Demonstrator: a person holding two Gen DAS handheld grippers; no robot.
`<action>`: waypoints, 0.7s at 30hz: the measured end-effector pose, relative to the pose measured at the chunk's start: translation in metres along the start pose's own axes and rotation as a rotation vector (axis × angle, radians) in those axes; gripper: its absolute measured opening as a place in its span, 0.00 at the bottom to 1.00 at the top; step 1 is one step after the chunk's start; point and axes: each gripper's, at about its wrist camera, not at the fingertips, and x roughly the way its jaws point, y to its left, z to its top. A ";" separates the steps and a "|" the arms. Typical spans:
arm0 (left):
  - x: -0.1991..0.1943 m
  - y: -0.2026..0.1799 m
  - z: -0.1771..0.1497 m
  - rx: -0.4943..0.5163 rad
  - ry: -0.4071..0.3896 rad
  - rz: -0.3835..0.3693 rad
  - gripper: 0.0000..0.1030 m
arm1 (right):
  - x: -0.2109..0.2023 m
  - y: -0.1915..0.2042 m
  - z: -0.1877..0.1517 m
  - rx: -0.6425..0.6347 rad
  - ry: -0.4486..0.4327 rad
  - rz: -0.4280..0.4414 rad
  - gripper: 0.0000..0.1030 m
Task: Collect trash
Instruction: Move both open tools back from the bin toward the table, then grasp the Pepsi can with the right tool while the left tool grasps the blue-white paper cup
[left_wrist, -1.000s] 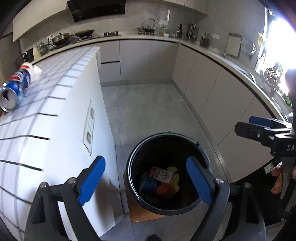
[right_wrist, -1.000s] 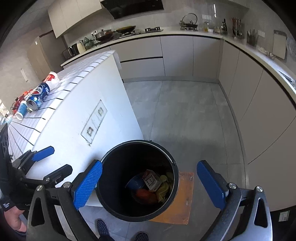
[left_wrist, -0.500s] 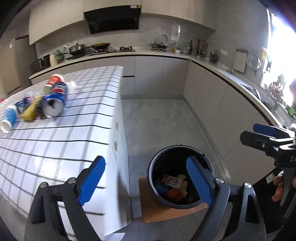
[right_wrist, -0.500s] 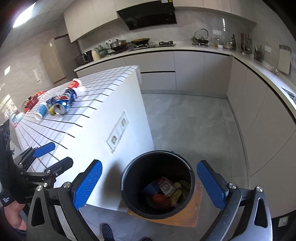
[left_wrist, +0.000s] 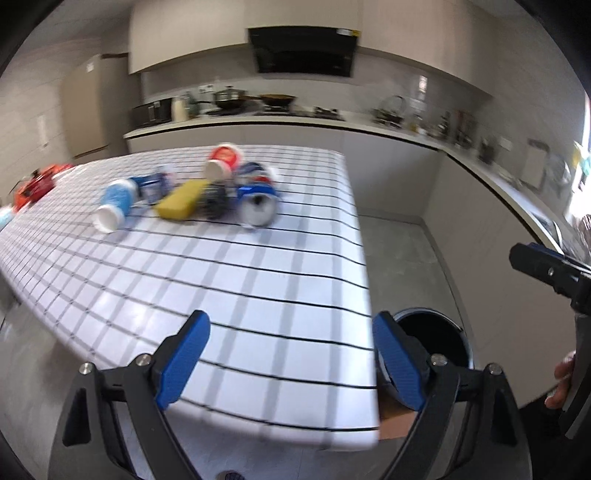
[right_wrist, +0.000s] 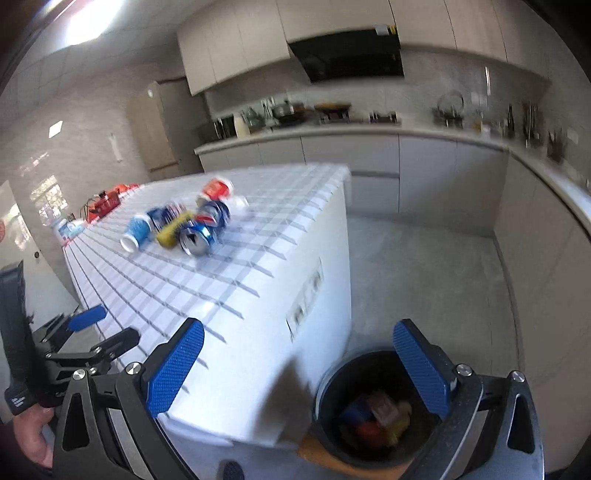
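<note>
Both the left claw and right claw stand spread and empty (ready to grasp), aimed at the trash cluster lying at 11 o'clock on the counter, bin beside its near end.

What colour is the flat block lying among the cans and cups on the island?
Yellow. The block shows best in the left wrist view.
</note>
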 end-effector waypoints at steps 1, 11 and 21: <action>-0.002 0.012 0.001 -0.020 -0.007 0.012 0.88 | 0.004 0.007 0.002 -0.007 0.011 0.010 1.00; 0.005 0.113 0.012 -0.129 -0.029 0.118 0.88 | 0.059 0.086 0.035 -0.057 0.085 0.001 1.00; 0.035 0.188 0.044 -0.174 -0.038 0.141 1.00 | 0.128 0.147 0.073 -0.091 0.128 -0.023 1.00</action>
